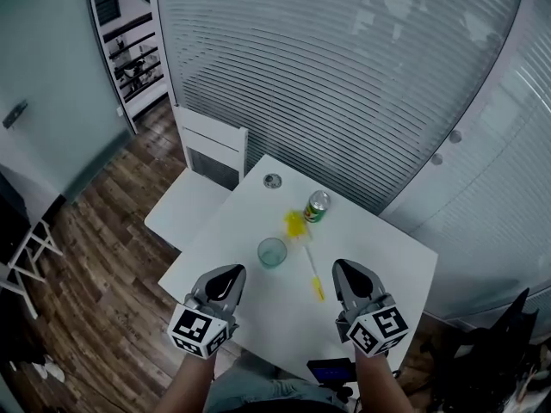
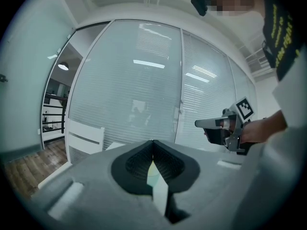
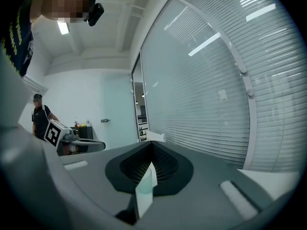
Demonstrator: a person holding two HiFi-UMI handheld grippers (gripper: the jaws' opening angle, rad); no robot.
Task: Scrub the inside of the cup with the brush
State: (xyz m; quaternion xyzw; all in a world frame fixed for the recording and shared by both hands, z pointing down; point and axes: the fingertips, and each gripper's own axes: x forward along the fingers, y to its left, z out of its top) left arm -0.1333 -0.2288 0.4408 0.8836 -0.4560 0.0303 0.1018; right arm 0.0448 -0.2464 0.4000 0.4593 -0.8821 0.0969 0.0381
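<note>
Cup (image 1: 272,252) and brush (image 1: 309,261) sit well inside table (image 1: 383,241) edges; left tool (image 1: 233,273), right tool (image 1: 343,268) clenched empty.

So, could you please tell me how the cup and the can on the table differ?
The cup is clear, bluish and open-topped; the can is green with a silver top. The cup stands nearer the person, the can further back, beside the yellow brush head. Both stand upright on the white table.
</note>
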